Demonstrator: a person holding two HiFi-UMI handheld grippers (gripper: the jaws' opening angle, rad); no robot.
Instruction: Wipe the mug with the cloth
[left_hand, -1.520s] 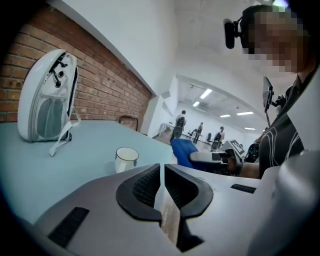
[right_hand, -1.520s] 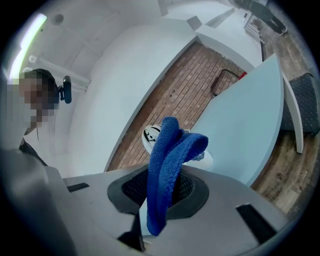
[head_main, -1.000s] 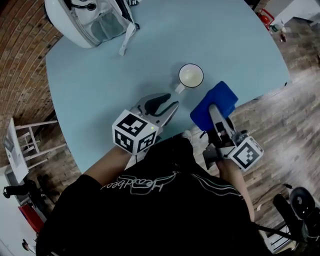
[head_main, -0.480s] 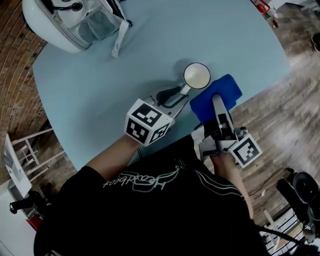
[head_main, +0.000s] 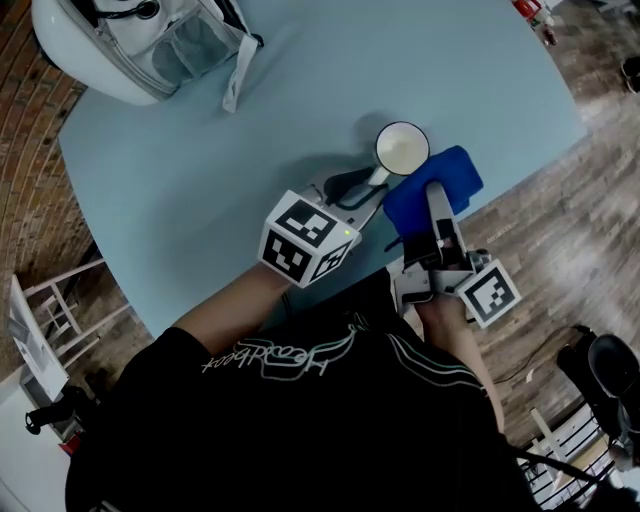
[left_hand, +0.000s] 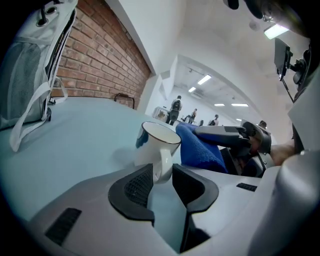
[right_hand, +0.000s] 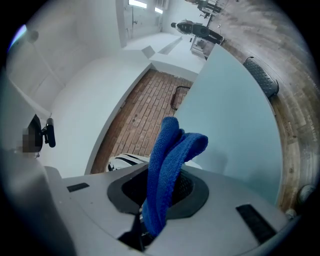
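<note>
A white mug (head_main: 402, 150) with a dark rim stands upright on the light-blue table (head_main: 200, 170), its handle pointing back toward me. My left gripper (head_main: 362, 190) has reached it. In the left gripper view the mug's handle (left_hand: 162, 167) sits pinched between the two dark pads, and the left gripper (left_hand: 162, 174) is shut on it. A blue cloth (head_main: 445, 180) hangs folded just right of the mug, touching or nearly touching its side. My right gripper (head_main: 436, 205) is shut on the cloth (right_hand: 167, 165), which sticks out past the right gripper's (right_hand: 161, 189) jaws.
A white bag (head_main: 130, 45) with a loose strap (head_main: 238, 75) lies at the table's far left. The table's curved edge (head_main: 520, 175) runs close to the right of the mug, with wood floor beyond it. A white stand (head_main: 60, 300) is on the floor at left.
My left gripper moved forward and right to the mug and narrowed its jaws onto the handle. The right gripper brought the cloth up beside the mug.
</note>
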